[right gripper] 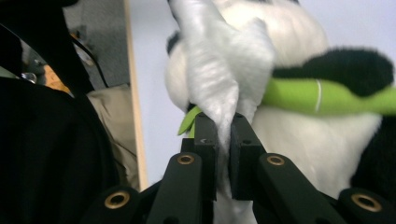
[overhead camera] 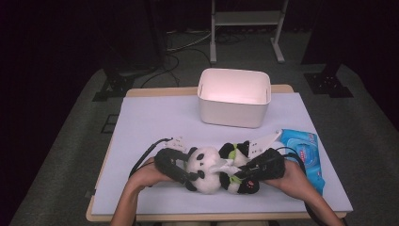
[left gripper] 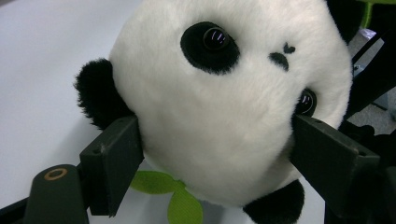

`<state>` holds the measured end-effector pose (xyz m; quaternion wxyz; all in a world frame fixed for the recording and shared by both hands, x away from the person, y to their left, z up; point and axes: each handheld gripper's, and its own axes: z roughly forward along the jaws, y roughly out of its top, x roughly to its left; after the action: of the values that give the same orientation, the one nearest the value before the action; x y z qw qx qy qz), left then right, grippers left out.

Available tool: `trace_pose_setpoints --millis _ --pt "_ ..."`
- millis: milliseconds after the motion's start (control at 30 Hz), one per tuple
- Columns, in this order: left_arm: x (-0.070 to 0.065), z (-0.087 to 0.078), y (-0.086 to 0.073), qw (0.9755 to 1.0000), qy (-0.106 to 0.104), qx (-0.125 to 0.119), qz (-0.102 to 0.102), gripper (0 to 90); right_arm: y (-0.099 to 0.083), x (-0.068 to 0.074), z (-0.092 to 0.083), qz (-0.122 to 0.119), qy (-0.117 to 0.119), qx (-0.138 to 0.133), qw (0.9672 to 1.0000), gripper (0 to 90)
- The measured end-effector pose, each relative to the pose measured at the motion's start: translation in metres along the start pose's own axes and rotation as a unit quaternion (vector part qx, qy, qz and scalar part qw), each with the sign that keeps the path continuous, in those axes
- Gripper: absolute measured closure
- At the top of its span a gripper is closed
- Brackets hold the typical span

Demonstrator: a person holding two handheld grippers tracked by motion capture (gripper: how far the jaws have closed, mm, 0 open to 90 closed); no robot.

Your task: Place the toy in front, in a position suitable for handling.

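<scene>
High view first: a plush panda is laid on the lilac table mat, on the near side of the white bin and well apart from it. The panda's head is clamped by the left gripper and a white wipe on the panda's body is pinched by the right gripper. A blue wipes pack is seen just to the right of the panda, behind the right hand. The left hand is wrapped around its gripper's body.

Left gripper view: the panda's head is squeezed between the two black jaws, one pad pressed in beside the black ear, the other right by an eye. A green felt leaf is spotted under the head, against the mat.

Right gripper view: the jaws are clenched nearly together, with a twisted bit of the white wipe caught between the pads. The wipe is bunched up against the panda's white belly, and a green bamboo stalk is held across the panda under a black paw.
</scene>
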<state>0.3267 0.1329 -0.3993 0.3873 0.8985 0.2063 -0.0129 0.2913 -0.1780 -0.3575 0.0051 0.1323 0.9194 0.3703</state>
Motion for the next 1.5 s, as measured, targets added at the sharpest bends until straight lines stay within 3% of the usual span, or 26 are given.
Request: trace_pose_setpoints --millis 467,833,1000,1267,1500 --pt "0.001 0.001 -0.003 1.0000 -0.005 0.006 0.006 12.1 -0.030 -0.011 -0.013 0.044 -0.019 -0.010 0.9988 83.3" --pt "0.001 0.003 -0.002 0.9999 -0.006 0.009 0.001 12.9 -0.005 -0.010 -0.004 0.010 -0.019 -0.033 0.9992 83.1" --pt "0.001 0.003 -0.003 0.9999 -0.007 0.008 0.001 12.9 -0.011 -0.010 -0.003 0.019 -0.018 -0.047 0.9986 83.1" --pt "0.002 0.002 -0.004 0.9999 -0.006 0.008 -0.004 13.0 -0.031 -0.013 -0.014 0.040 -0.018 -0.044 0.9981 83.1" --pt "0.001 0.002 -0.002 0.9999 -0.002 0.009 -0.012 14.7 -0.013 -0.001 -0.012 0.015 0.007 -0.059 0.9981 83.1"
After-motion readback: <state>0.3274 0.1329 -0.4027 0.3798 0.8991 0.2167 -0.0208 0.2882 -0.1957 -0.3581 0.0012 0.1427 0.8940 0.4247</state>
